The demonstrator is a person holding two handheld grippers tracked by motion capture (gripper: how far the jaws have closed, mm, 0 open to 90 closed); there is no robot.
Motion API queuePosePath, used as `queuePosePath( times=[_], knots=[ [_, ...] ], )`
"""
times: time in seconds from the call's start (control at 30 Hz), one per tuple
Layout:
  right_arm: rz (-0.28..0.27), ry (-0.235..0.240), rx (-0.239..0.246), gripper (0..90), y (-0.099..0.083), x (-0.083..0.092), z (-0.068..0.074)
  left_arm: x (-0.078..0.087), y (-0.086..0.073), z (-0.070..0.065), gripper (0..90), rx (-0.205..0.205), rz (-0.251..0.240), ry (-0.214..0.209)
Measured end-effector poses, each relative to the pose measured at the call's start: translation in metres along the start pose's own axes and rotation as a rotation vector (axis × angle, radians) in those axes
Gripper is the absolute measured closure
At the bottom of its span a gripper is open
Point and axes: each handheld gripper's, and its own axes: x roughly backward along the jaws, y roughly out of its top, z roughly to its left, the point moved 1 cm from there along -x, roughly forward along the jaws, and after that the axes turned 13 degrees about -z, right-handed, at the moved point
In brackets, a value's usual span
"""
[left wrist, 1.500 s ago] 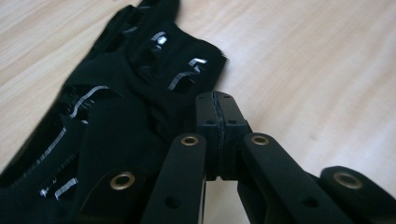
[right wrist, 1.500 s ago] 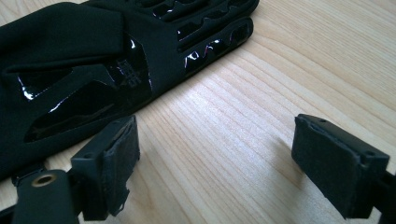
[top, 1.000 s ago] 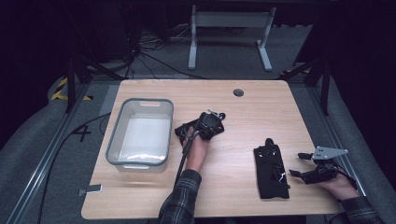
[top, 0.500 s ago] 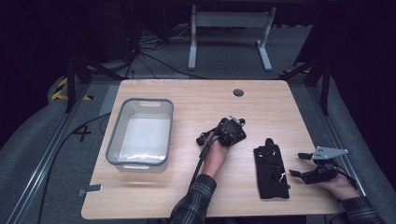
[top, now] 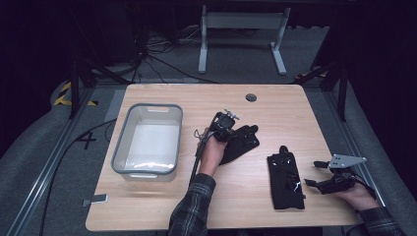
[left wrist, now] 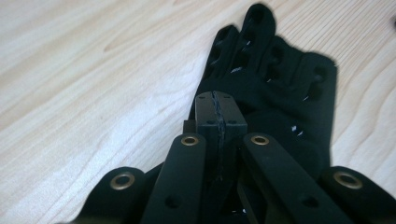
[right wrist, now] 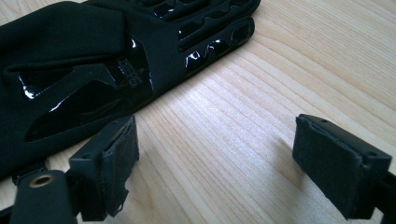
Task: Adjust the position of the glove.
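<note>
Seen from above, the left hand-held gripper [top: 227, 123] rides over a black glove [top: 242, 142] at mid-worktop [top: 295, 103], just right of a clear plastic bin [top: 147, 140]. Whether it grips fabric cannot be told from that height; the left gripper view shows the jaws pressed fully together on a pinch of the glove [left wrist: 280, 84], its fingers spread on the wood beyond. A second black glove [top: 285, 177] lies flat nearer the right edge. The right hand-held gripper [top: 327, 179] rests beside it, and the right gripper view shows its jaws standing wide and empty, that glove [right wrist: 93, 60] just beside the left pad [right wrist: 116, 154].
</note>
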Motion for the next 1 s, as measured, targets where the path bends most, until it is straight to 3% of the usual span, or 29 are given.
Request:
queuePosePath(
  times=[0.2, 0.33, 0.57, 1.0],
  knots=[
    [0.0, 0.0, 0.001, 15.0, 0.0, 0.0, 0.0, -0.013, -0.012, 0.002, 89.8, -0.014, 0.049, -0.001],
    [0.0, 0.0, 0.0, 15.0, 0.0, 0.0, 0.0, -0.012, -0.016, 0.0, 89.8, -0.02, 0.061, -0.003],
    [0.001, -0.001, 0.001, 14.7, 0.0, 0.0, 0.0, 0.004, -0.027, -0.013, 89.8, -0.019, 0.089, -0.021],
    [0.002, 0.017, 0.01, 15.3, 0.0, 0.0, 0.001, 0.038, -0.055, -0.038, 89.8, 0.004, 0.083, -0.085]
  ],
)
